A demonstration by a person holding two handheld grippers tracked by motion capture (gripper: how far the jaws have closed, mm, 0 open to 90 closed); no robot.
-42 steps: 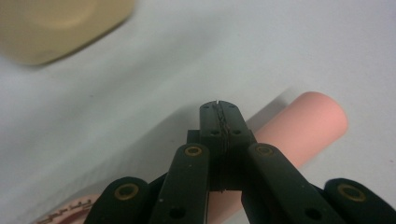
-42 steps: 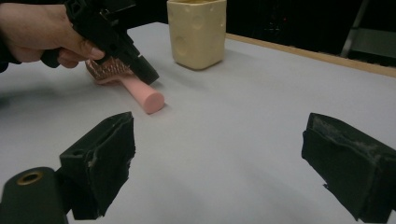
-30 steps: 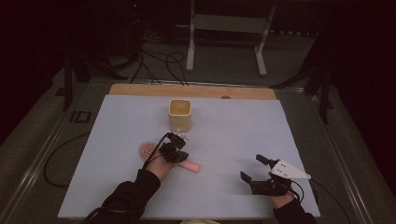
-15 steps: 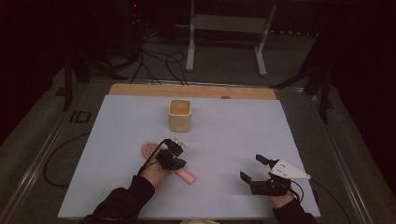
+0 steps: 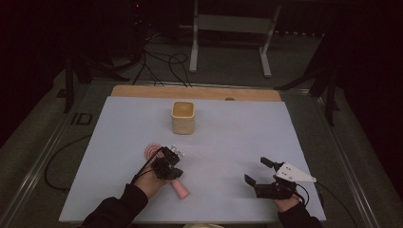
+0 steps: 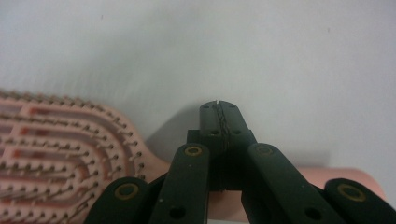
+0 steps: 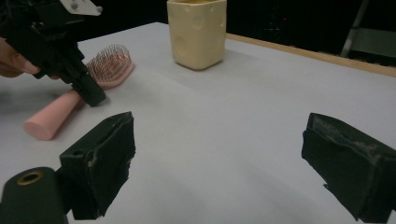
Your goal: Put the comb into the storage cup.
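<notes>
While the cream cup point(image 5: 183, 117) serves as the fixed landmark toward the far side of the white table sheet point(image 5: 237, 142), items are listed by their place relative to it.

Item 1: pink hairbrush point(image 5: 177, 186). Lies flat, nearer the person than the cup and a little left of it; bristle head point(image 6: 51, 149) faces up and points toward the cup, handle point(image 7: 51, 119) trails toward the person. Judged to be lying so that the handle offers a narrow bar to pinch.

Item 2: left gripper point(image 5: 167, 165). Sits over the brush's neck, on the near-left side of the cup. Jaws pressed fully together, tips resting past the neck on the sheet, nothing between them. Likely nudging or lining up on the brush, not gripping it; whether the tips touch the brush cannot be told.

Item 3: right gripper point(image 5: 259, 172). Parked well right of the brush, nearer the person than the cup. Jaws spread wide and empty, apparently in waiting.

Item 4: cup. Upright, mouth open, apparently empty; probable holder for the brush.
</notes>
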